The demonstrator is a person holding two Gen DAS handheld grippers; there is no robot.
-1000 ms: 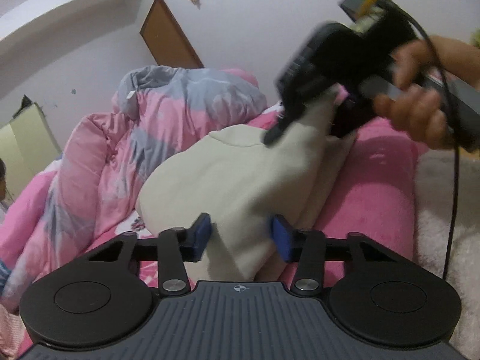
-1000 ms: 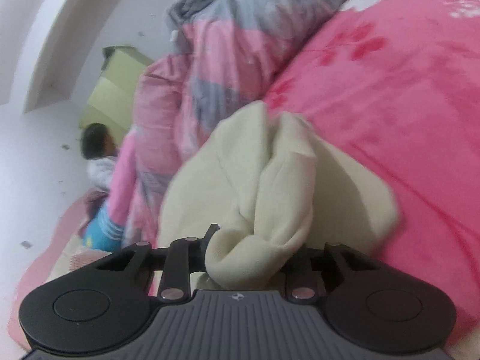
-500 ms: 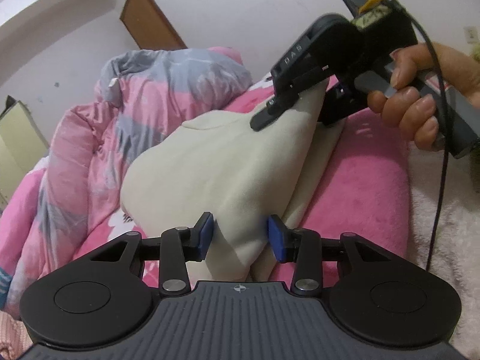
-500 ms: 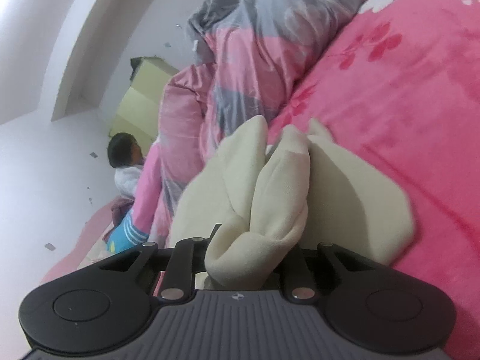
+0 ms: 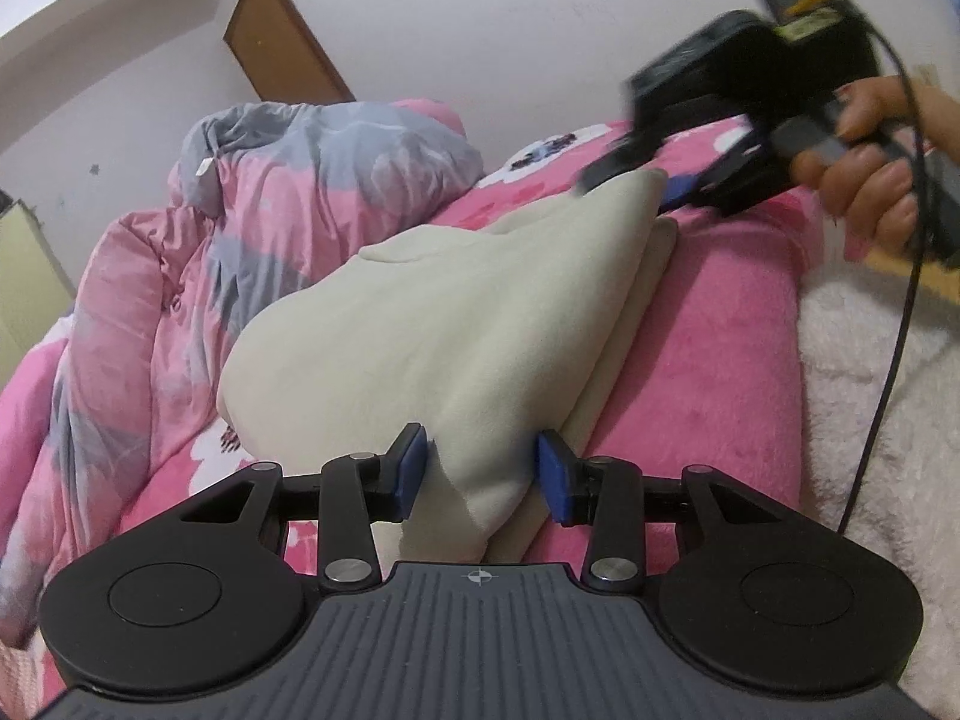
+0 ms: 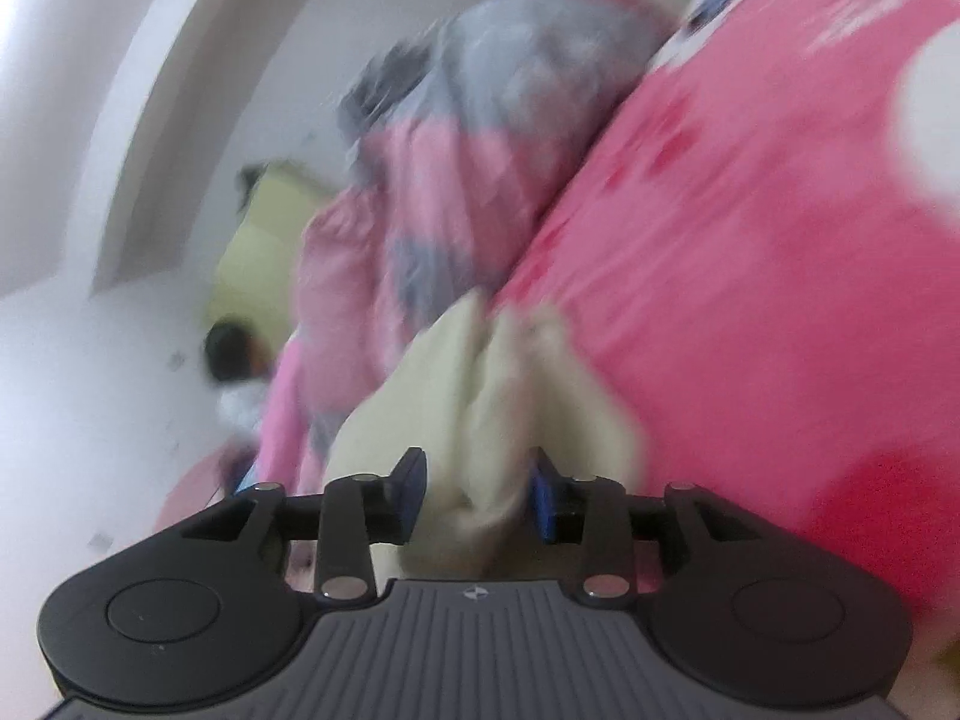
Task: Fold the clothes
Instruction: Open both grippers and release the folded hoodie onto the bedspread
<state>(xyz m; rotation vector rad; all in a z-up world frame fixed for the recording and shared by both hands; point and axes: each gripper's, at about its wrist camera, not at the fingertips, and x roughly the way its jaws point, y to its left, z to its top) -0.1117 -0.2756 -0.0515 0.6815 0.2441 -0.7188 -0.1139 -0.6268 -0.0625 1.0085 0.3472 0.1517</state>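
Now, soft cream fleece garment [image 5: 444, 324] on a pink plush bedspread [image 5: 708, 360], near corner pinched between left gripper [image 5: 483, 471] fingers, far corner between right gripper [image 6: 477, 489] fingers, jaws opening, blurred.

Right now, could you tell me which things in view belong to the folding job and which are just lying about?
Job:
- cream garment
- left gripper, cloth between its pads
- right gripper, jaws opening, cloth between them

Lying about:
- pink and grey quilt
- pink bedspread
- white fluffy blanket
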